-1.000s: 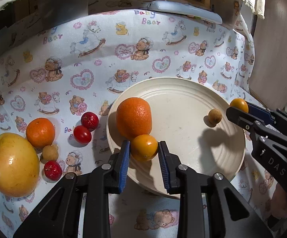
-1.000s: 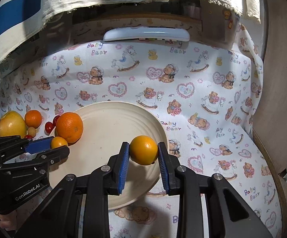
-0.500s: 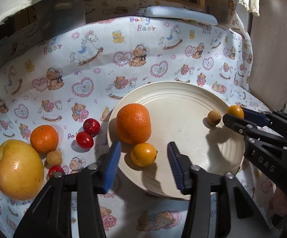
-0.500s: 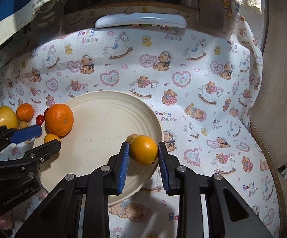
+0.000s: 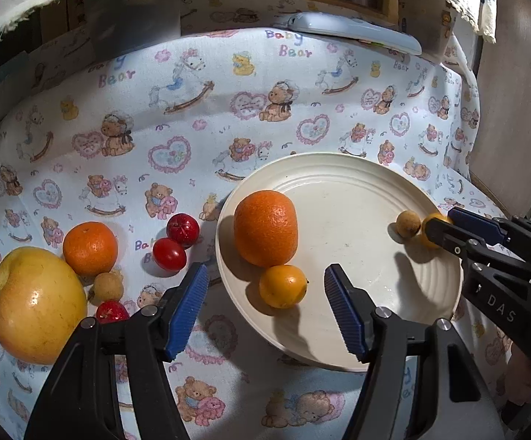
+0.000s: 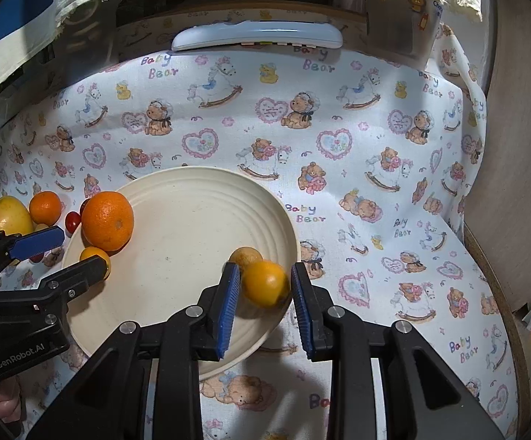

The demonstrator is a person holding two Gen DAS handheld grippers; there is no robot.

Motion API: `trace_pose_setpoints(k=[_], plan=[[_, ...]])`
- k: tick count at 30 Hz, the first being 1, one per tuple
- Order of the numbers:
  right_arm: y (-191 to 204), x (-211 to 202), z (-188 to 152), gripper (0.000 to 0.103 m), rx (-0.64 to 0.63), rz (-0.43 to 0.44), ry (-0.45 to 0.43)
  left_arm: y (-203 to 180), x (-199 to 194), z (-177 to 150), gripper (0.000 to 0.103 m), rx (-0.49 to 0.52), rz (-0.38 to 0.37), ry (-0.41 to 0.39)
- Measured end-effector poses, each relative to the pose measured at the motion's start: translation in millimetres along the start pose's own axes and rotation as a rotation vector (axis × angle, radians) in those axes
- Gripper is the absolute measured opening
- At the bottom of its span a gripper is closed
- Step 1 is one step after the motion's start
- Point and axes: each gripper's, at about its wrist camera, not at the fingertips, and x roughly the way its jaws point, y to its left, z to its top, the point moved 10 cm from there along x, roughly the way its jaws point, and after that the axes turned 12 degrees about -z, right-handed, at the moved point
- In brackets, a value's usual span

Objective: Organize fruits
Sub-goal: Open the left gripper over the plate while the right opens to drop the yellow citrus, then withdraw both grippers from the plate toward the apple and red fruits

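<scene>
Two small citrus are concerned: one [image 5: 283, 286] lies on the plate [image 5: 357, 198] between widely spread left fingers [image 5: 188, 304]; another [image 6: 265, 283], firm, light, roll-prone, is bracketed across its middle by slightly parted right fingers [image 6: 228, 300].

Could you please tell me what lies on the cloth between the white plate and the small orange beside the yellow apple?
In the left wrist view, two small red round fruits lie side by side between the white ribbed plate and the small orange.

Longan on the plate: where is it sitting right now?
In the right wrist view the longan lies at the plate's right rim, touching the small orange between the right claw's fingers.
</scene>
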Motion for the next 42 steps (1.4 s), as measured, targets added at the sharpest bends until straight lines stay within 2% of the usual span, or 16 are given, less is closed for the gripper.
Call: trace_pose_setpoints(k=[4, 12, 15, 16, 17, 21, 23, 25, 27, 28, 29, 30, 36, 42], plan=[[-0.1, -3.2, 1.0, 0.047, 0.018, 0.021, -0.014, 2.0, -2.6, 1.6, 0.065, 0.004, 0.025, -0.016], [-4.5, -21.7, 11.7, 0.049, 0.061, 0.048, -0.095, 3.7, -31.8, 16.2, 0.065, -0.002, 0.029, -0.132], [-8.7, -34.9, 18.4, 0.055, 0.086, 0.051, -0.156, 3.2, -52.2, 25.1, 0.065, -0.007, 0.028, -0.212], [-10.1, -42.3, 21.7, 0.060, 0.099, 0.054, -0.187, 2.2, -60.1, 28.4, 0.065, -0.011, 0.017, -0.241], [-11.5, -48.3, 24.4, 0.065, 0.107, 0.057, -0.212, 1.5, -67.3, 31.3, 0.068, -0.013, 0.009, -0.266], [-15.4, -75.9, 34.4, 0.069, 0.122, 0.055, -0.319, -1.9, -93.7, 45.5, 0.077, 0.000, 0.027, -0.367], [-15.9, -87.9, 38.4, 0.082, 0.124, 0.053, -0.369, -4.0, -104.0, 50.9, 0.082, 0.013, 0.041, -0.398], [-16.8, -97.6, 41.2, 0.087, 0.135, 0.060, -0.417, -5.4, -115.8, 55.4, 0.086, 0.017, 0.039, -0.438], [-16.4, -105.2, 42.6, 0.088, 0.136, 0.072, -0.451, -5.9, -131.7, 58.8, 0.097, 0.027, 0.041, -0.498], [-14.7, -108.3, 43.5, 0.094, 0.127, 0.077, -0.464, -4.7, -142.3, 59.6, 0.103, 0.036, 0.049, -0.538], [-13.9, -110.0, 44.1, 0.100, 0.124, 0.078, -0.474, -2.3, -152.8, 59.2, 0.103, 0.045, 0.060, -0.574], [-13.7, -111.3, 44.3, 0.103, 0.125, 0.077, -0.484, 0.6, -162.0, 59.0, 0.103, 0.052, 0.072, -0.598], [-8.7, -120.6, 43.1, 0.102, 0.131, 0.086, -0.518, 22.3, -202.0, 46.3, 0.103, 0.044, 0.101, -0.642], [2.7, -123.8, 37.4, 0.102, 0.108, 0.090, -0.529, 42.4, -226.0, 11.6, 0.103, 0.080, 0.184, -0.695]])
